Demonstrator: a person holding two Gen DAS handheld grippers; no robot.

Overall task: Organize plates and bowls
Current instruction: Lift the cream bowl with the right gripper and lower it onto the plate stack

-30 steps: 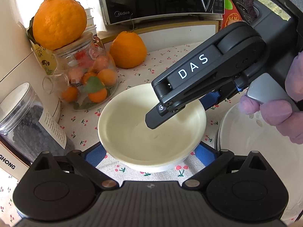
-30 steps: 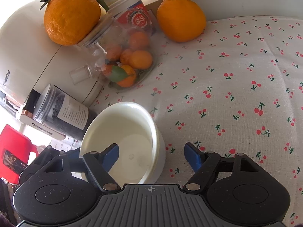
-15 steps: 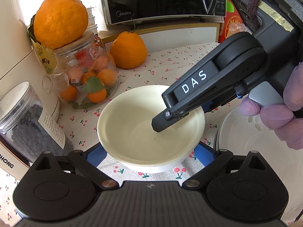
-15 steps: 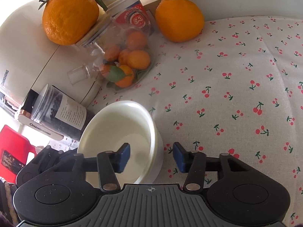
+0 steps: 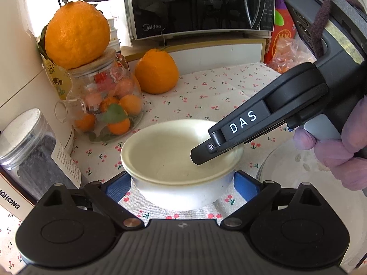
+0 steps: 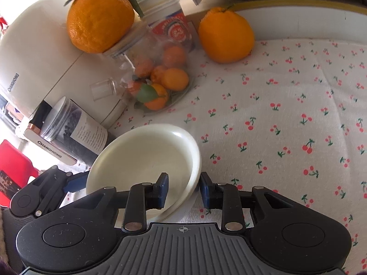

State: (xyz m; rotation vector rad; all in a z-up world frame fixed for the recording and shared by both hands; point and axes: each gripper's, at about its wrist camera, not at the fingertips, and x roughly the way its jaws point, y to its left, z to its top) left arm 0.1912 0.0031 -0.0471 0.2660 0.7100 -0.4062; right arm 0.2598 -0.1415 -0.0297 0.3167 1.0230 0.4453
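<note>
A cream bowl [image 5: 160, 153] sits nested in a white bowl [image 5: 181, 194] on the cherry-print cloth. My left gripper [image 5: 181, 186] is open, its blue pads on either side of the white bowl. My right gripper [image 6: 183, 189] straddles the near right rim of the cream bowl [image 6: 142, 158], one pad inside, one outside, closed in on the rim; it also shows in the left wrist view [image 5: 204, 153], reaching into the bowl from the right. A large white plate [image 5: 298, 174] lies at the right, partly hidden by the hand.
A glass jar of small oranges [image 5: 107, 107] with a big orange [image 5: 76, 34] on top stands at the left, beside a dark-filled jar [image 5: 34, 151] and a white appliance [image 5: 20, 75]. Another orange [image 5: 157, 71] and a microwave [image 5: 197, 6] are behind.
My right gripper's pads have closed from wide open onto the cream bowl's rim. The cream bowl now sits tilted up in the white bowl. The left gripper has stayed around the bowls.
</note>
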